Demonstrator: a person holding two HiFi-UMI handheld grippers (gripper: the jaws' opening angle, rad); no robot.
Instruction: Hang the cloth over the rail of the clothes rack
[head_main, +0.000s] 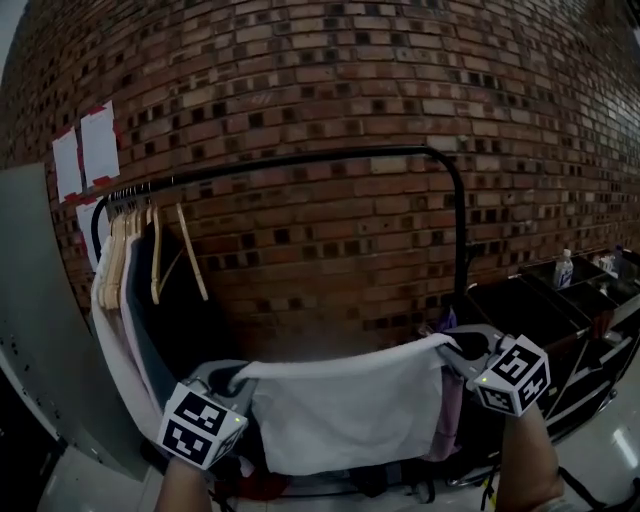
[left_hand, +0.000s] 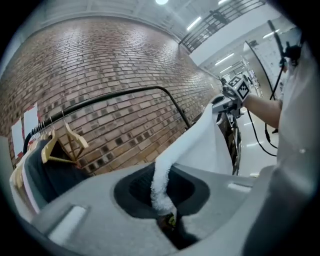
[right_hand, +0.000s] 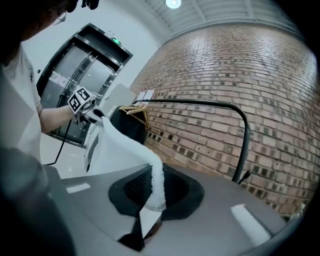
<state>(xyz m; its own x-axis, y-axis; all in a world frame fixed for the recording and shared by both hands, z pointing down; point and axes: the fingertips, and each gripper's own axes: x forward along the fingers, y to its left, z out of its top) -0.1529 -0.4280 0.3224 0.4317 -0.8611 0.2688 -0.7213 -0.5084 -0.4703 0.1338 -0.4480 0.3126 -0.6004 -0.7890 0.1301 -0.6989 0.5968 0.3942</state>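
Left gripper (head_main: 238, 380) and right gripper (head_main: 455, 352) each pinch a top corner of the white cloth (head_main: 345, 415), jaws narrow and clamped on the hem. They're held apart so the top edge runs near-straight and the rest hangs free, ready to drape. Cloth is in the air below the rail (head_main: 300, 162), facing its bare middle-to-right stretch. Hangers (head_main: 150, 250) crowd the rail's left end. My read: it needs lifting above the rail first.
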